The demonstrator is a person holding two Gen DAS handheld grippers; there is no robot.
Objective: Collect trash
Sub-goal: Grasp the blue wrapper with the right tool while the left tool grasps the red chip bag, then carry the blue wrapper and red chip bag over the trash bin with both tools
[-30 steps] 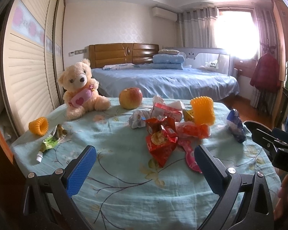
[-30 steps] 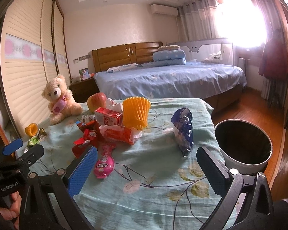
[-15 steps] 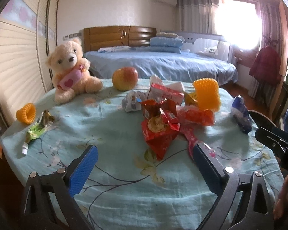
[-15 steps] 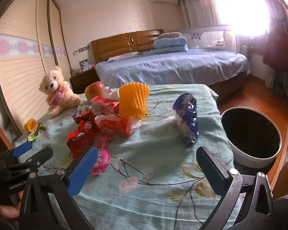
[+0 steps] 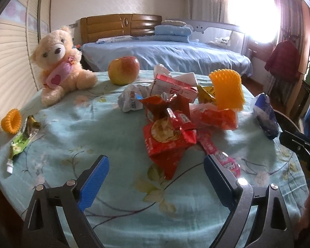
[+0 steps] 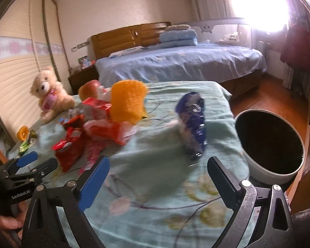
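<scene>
**Trash not yet collected**

Both claws are held apart and empty: the left claw (image 5: 156, 177) faces the red snack wrapper (image 5: 168, 138), the right claw (image 6: 158, 177) the blue wrapper (image 6: 193, 124). All wrappers are seen lying on the bench (image 5: 113, 186). Nothing can be made out inside the dark bin (image 6: 268, 144) beside it, so collection appears barely begun.

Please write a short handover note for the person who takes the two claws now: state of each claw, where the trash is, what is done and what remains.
Left claw: open, empty, facing the red snack bag.
Right claw: open, empty, facing the blue wrapper.
Trash: a heap of wrappers mid-table around the orange foam net; a green wrapper near the left edge.
Bin: on the floor beside the table's right edge; contents too dark to tell.
Done: nothing picked up.
Left: all wrappers to the bin. The teddy bear and apple probably stay.
</scene>
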